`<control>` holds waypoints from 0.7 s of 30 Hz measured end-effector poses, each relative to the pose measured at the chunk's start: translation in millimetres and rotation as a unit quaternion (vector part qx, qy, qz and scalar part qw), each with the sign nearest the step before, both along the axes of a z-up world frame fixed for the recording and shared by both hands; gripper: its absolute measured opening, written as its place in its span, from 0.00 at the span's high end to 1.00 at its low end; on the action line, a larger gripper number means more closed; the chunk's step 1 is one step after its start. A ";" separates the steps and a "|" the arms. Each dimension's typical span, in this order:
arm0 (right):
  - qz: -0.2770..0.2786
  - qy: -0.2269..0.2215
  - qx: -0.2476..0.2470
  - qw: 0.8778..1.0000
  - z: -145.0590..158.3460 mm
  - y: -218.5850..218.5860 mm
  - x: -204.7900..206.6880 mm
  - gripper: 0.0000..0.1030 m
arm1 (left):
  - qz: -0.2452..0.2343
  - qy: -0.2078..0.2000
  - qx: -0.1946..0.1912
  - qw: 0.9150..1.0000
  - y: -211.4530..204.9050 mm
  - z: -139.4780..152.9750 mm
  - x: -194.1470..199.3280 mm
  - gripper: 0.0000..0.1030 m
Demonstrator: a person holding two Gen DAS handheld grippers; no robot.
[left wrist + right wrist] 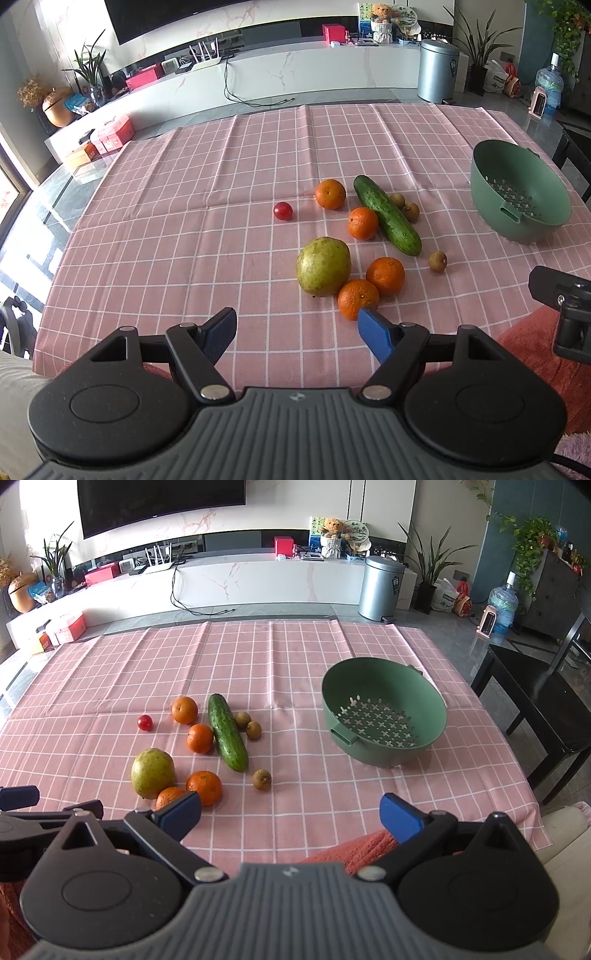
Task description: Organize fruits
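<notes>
Both grippers hover low over the near table edge, nothing held. Left gripper point(297, 325) has its jaws wide apart, with the right blue pad just in front of the nearest orange point(357, 298). Right gripper point(290, 812) is also spread wide and empty, aimed at bare pink checked tablecloth point(295, 672) between the fruit pile and the green colander bowl point(384, 686).

Moving outward: a big green-yellow pear-like fruit point(323, 266) touches the nearest orange, and a second orange point(385, 275) sits beside it. Further back lie two more oranges point(362, 223), a cucumber point(387, 215), a cherry tomato point(283, 211) off on its own, and three small brown longan-like fruits point(437, 261), two of them tucked behind the cucumber.

Progress: looks like the very start. The bowl is empty and every item is loose on the cloth, so all the sorting is left.

View differences: the right wrist view shows the whole bowl interior and a dark chair point(535, 698) past the table. The left wrist view puts the bowl at the frame's right side and catches part of the right gripper's body at the right edge.
</notes>
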State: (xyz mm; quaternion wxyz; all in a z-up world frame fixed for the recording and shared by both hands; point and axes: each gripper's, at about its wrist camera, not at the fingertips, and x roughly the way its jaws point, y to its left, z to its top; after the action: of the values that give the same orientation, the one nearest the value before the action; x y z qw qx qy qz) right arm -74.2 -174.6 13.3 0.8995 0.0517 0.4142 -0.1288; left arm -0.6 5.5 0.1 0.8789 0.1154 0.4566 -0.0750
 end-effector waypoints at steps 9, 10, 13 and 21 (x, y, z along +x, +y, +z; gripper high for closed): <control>0.005 0.001 0.001 1.000 -0.5 2.1 0.1 0.04 | 0.000 0.002 -0.003 1.000 1.7 0.8 0.7 0.14; 0.006 0.001 0.001 1.000 -0.4 2.5 0.1 0.04 | 0.001 0.002 -0.002 1.000 1.6 0.6 0.5 0.14; 0.006 0.001 0.001 1.000 0.1 1.6 0.1 0.04 | 0.001 0.003 -0.002 1.000 2.2 0.9 0.9 0.14; 0.007 0.002 0.002 1.000 -0.5 1.7 2.0 0.04 | 0.001 0.003 -0.002 1.000 2.5 0.6 0.8 0.14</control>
State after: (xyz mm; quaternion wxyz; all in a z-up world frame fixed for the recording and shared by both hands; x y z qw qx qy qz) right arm -72.2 -173.0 12.8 0.8994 0.0497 0.4170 -0.1217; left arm 0.2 7.9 0.7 0.8777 0.1130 0.4594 -0.0758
